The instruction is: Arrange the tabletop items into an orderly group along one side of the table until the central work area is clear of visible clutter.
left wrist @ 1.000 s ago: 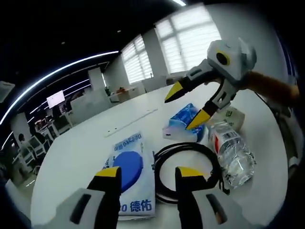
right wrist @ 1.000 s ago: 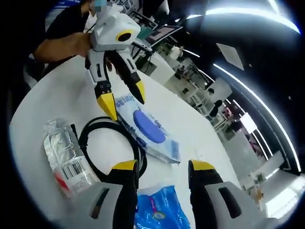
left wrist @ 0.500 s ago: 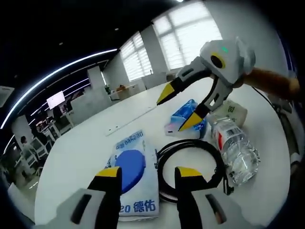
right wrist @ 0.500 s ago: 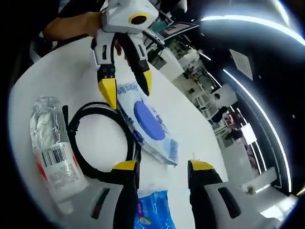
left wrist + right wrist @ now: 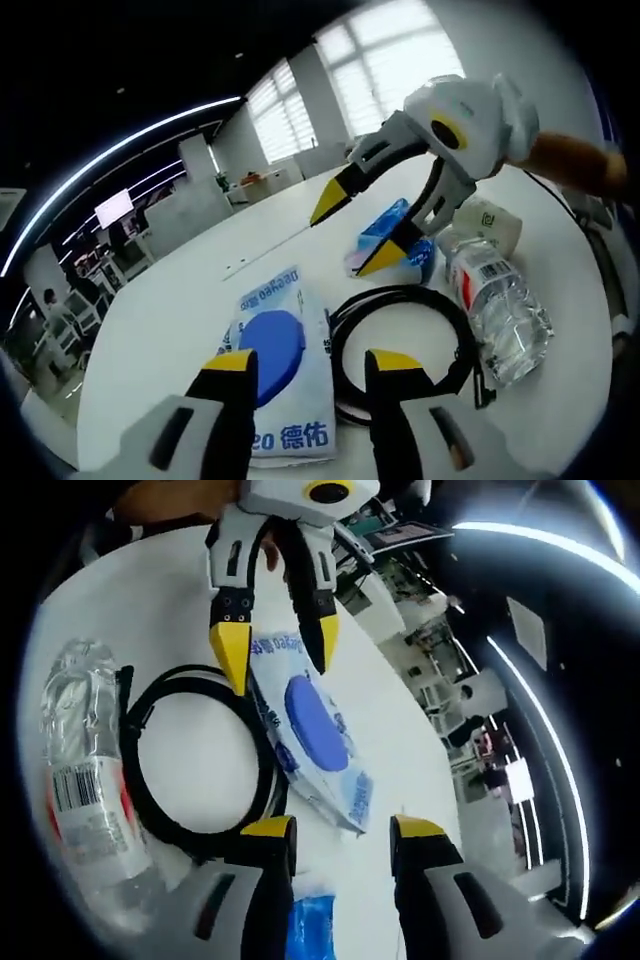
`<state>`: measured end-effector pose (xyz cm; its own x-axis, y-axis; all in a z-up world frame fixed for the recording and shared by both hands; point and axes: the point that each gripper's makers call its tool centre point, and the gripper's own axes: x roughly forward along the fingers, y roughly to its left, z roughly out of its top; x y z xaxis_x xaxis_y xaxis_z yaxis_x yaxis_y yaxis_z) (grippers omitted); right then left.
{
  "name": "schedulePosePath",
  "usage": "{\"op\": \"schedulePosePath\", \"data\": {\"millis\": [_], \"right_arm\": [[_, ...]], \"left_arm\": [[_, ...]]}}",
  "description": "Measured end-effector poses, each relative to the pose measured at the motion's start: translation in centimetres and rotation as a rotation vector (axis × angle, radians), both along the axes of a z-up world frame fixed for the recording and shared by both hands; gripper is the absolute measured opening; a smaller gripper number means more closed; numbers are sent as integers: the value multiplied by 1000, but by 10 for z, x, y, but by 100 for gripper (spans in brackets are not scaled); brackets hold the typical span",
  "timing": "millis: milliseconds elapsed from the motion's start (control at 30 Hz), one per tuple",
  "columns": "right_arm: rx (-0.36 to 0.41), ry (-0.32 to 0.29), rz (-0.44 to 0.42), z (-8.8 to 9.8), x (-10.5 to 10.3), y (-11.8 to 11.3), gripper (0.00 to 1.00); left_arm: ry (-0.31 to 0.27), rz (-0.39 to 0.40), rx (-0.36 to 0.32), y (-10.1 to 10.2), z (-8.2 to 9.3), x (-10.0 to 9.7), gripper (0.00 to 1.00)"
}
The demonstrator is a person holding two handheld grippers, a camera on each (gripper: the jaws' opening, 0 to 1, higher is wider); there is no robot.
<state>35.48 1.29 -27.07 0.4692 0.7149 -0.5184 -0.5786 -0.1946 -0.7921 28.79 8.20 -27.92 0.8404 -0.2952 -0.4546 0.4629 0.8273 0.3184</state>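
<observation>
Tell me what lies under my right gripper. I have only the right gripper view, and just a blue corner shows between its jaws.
Observer: It is a whole blue tissue pack. The right gripper is open, with one tip in front of the pack. I cannot tell whether it touches.
Operator: Check for anything else near it.
Observer: A small white carton sits beside the pack, at the far end of the clear bottle.
Operator: Look past the wipes pack.
Observer: A thin pale strip lies flat on the table beyond the wipes pack.
</observation>
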Motion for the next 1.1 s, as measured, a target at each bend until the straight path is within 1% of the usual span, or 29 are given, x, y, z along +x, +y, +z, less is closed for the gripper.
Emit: {"op": "schedulePosePath", "data": {"millis": [33,67,100,233,333,367,433,533,633,833,1033,1100], "right_arm": [[-27,-32,13,-1,0,1,34],[-29,-37,15,-1,0,2,33],[-48,-60,29,-4,0,5,33],[-71,-92,49,-6,1,11,30],[-126,-150,67,-9,-1,12,29],[-126,-146,71,-14,2,15,29],[-129,-155,78,-13,2,16,28],[-171,-212,98,-13,6,18,26],[-174,-209,102,-15,6,20,26],[-171,-212,111,-13,5,28,24],[-201,-228,120,-20,9,31,22],[-209,-244,124,-20,9,31,21]], "left_arm": [[2,3,4,1,-1,0,41],[3,5,6,1,-1,0,41],[5,6,10,1,-2,0,40],[10,7,22,3,-2,4,39],[10,7,32,2,-2,6,38],[11,8,38,2,-3,6,38],[10,8,42,3,-2,6,37],[14,6,46,2,-3,7,35],[18,9,57,2,-5,7,35],[27,9,49,1,-7,6,32],[37,4,42,1,-8,6,29],[39,2,40,0,-8,6,27]]}}
